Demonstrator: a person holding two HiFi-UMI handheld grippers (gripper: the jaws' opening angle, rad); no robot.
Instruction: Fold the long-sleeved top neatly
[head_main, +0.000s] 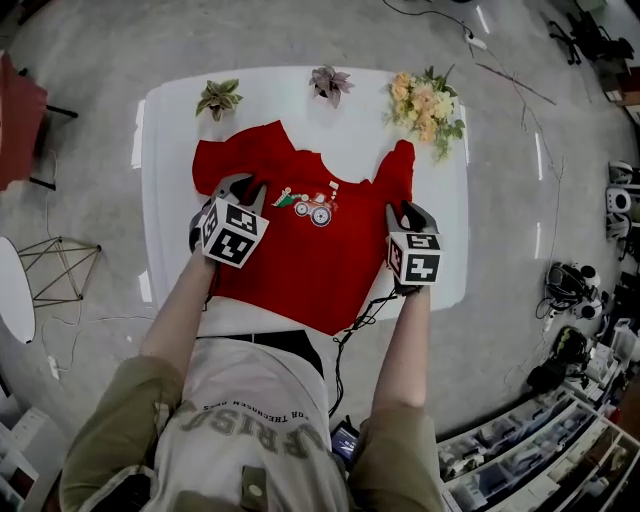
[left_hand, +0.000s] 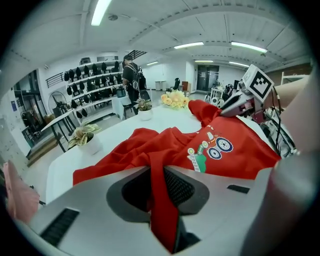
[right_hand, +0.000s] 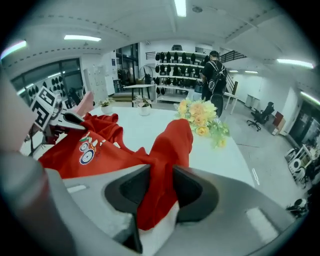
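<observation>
On the white surface (head_main: 165, 120), the red top (head_main: 320, 255) lay spread out with its printed front facing up, crumpled along the far side. The left tongs (head_main: 245, 190) were closed on a pinch of cloth at its left side. The right tongs (head_main: 407, 212) were clamped on a raised fold at its right side, near the flowers (head_main: 425, 105).

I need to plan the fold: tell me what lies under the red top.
The white table shows beside and beyond the red top, so the top lies on it. Whatever else may sit beneath is covered by the cloth.
</observation>
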